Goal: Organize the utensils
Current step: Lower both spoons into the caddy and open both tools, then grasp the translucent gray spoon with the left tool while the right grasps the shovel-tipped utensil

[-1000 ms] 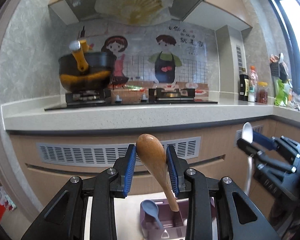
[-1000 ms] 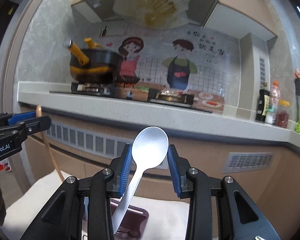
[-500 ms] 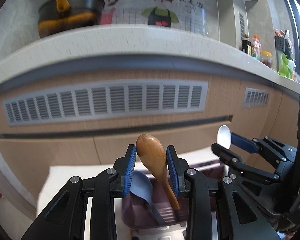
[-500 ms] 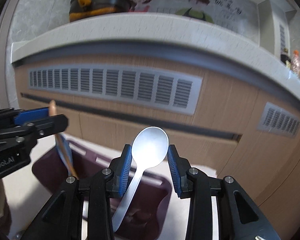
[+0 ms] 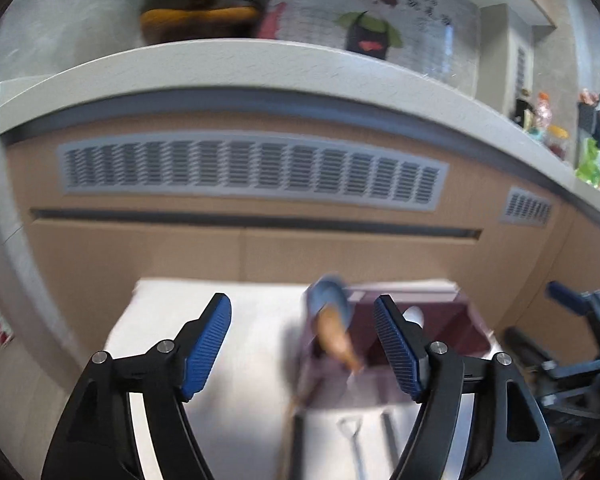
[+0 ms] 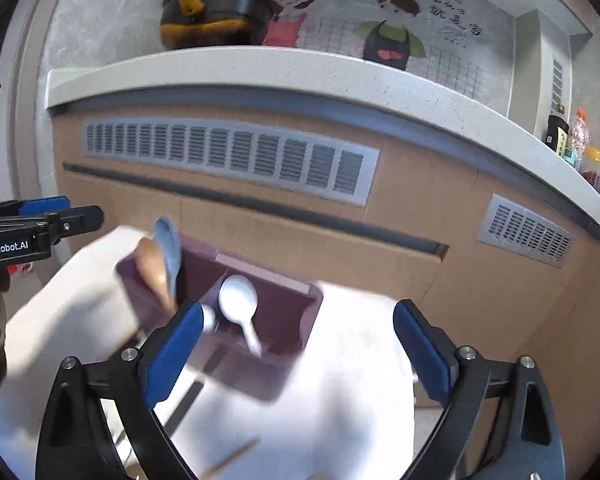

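In the purple holder (image 6: 284, 320) on the white table (image 6: 360, 400), three spoons stand: a wooden spoon (image 6: 152, 268) and a blue spoon (image 6: 168, 248) leaning together in the left compartment, and a white spoon (image 6: 238, 304) in the compartment beside them, its bowl up. Both tools are letting go: the right gripper (image 6: 298, 344) has its jaws opening wide with nothing pressed between the pads, and the left gripper (image 5: 302, 344) is likewise opening, the wooden spoon free beyond it. So these two drops look done. Some work seems left: on the table nearer the cameras lie a metal utensil (image 5: 350, 436), a dark stick-like piece (image 6: 186, 400) and a thin wooden stick (image 6: 236, 454), one of each as far as the blur allows; what they are I cannot tell
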{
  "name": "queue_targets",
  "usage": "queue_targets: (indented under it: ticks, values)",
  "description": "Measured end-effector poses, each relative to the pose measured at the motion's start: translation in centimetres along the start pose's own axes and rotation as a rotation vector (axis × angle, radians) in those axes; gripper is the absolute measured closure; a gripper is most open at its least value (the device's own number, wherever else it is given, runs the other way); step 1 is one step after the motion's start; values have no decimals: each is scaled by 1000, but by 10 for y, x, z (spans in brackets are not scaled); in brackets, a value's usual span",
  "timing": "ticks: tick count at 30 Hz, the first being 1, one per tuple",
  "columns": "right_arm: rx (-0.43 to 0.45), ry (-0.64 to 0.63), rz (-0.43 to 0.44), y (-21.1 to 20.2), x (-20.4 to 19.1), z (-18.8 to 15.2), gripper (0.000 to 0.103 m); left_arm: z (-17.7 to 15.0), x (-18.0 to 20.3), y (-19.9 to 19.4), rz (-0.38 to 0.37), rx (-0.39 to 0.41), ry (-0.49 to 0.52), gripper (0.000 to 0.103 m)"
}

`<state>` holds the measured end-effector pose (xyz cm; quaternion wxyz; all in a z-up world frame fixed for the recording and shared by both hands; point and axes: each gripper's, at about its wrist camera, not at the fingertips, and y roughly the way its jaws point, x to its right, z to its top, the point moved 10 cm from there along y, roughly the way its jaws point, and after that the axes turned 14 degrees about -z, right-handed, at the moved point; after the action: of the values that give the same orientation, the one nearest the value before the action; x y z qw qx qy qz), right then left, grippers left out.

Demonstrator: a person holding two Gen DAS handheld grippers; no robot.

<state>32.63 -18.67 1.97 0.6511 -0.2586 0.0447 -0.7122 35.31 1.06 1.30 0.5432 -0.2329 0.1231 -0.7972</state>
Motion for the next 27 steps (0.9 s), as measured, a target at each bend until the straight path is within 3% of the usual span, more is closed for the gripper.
queue_targets:
  ticks: [4,11,12,14,20,27]
  values:
    - [-52,-41,30,-13,-16,-30,8,-45,-15,-23,43,-54,-20,24]
    - [-196,-80,132,-20,-56,-96,10,-128,-30,-51,52,-181,-91,24]
    - [-221,-84,149,-22,-65,-106,13,-133,-28,-55,51,-189,-90,24]
    - [-263,-86,179,-24,-81,-118,33,-144,-27,-60,49,-202,-95,24]
    - [-354,-82,287,-32,-128,-138,57,-164,-47,-75,73,-224,-164,20]
    - [-427,-31,297,-12,-155,-135,60,-169,-56,-77,88,-231,-191,20]
